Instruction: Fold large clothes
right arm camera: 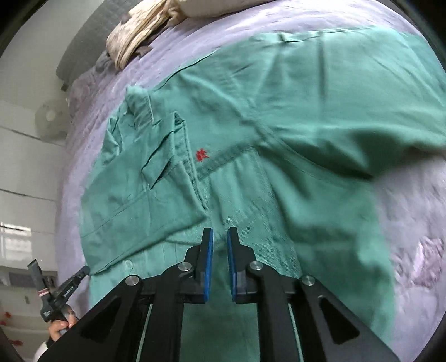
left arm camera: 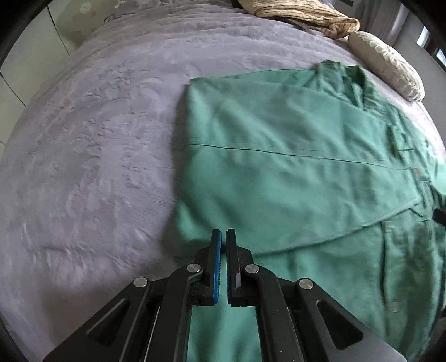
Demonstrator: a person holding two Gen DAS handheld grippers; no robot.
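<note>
A large green shirt (left arm camera: 278, 167) lies spread on the grey-lilac bedspread (left arm camera: 83, 167), one side folded over along a straight crease. My left gripper (left arm camera: 223, 236) hangs over the shirt's near left corner, its blue pads together with nothing between them. In the right wrist view the shirt (right arm camera: 292, 105) shows its collar (right arm camera: 139, 105), a red embroidered mark (right arm camera: 202, 155) and a button (right arm camera: 128, 263). My right gripper (right arm camera: 220, 234) hovers over the shirt front, a narrow gap between its pads, holding no cloth. At the lower left a hand (right arm camera: 60, 325) holds the left gripper (right arm camera: 82, 271) by the shirt's edge.
A cream pillow (left arm camera: 387, 64) and a crumpled beige blanket (left arm camera: 306, 14) lie at the head of the bed, the blanket also seen in the right wrist view (right arm camera: 139, 30). Bare bedspread (right arm camera: 412, 222) stretches beside the shirt. White cabinets (right arm camera: 22, 167) and a small fan (right arm camera: 50, 117) stand past the bed's edge.
</note>
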